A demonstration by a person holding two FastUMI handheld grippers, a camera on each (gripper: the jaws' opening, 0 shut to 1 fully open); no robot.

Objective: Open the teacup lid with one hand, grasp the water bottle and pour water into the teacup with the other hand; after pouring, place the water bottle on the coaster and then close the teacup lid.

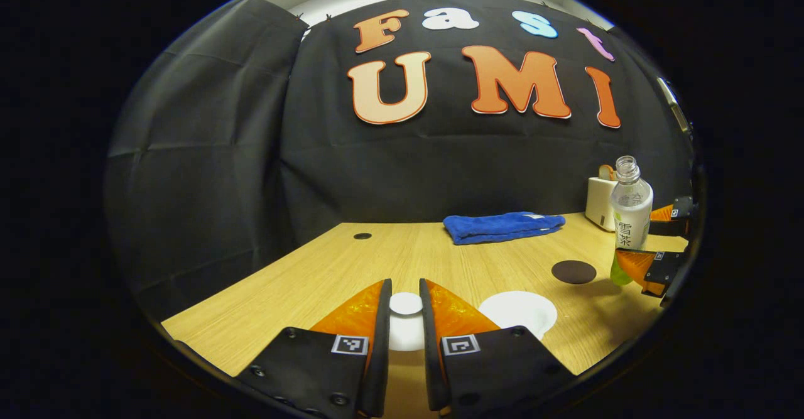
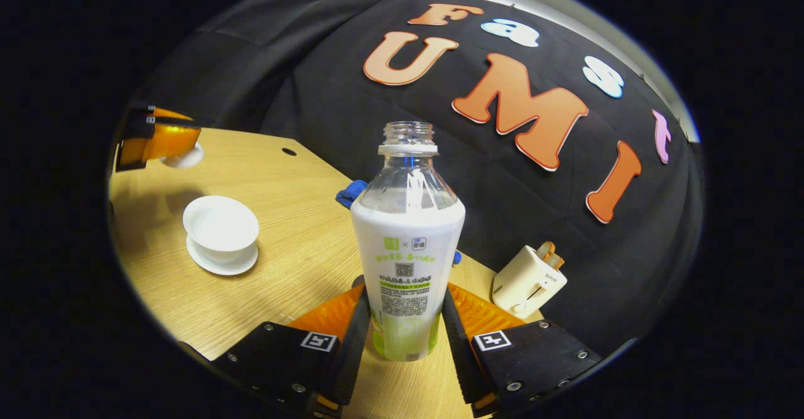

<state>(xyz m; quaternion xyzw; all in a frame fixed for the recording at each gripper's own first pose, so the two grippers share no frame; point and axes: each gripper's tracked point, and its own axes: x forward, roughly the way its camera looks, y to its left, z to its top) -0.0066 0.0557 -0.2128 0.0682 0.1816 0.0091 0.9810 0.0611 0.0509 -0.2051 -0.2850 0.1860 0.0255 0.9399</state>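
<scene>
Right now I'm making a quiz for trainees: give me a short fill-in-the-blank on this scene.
1. The left tongs hold the white ____.
2. The right tongs are shut on the water bottle, which has no ____.
3. The teacup stands on a white ____.
4. The folded towel on the table is ____.

Missing words: lid; cap; saucer; blue

The bottle (image 2: 407, 249) carries a printed label with a square code, small print and large characters down one side. The toaster (image 2: 527, 279) has a tiny, unreadable word. Left gripper (image 1: 405, 288) and right gripper (image 2: 405, 296) bear square black-and-white markers.
</scene>
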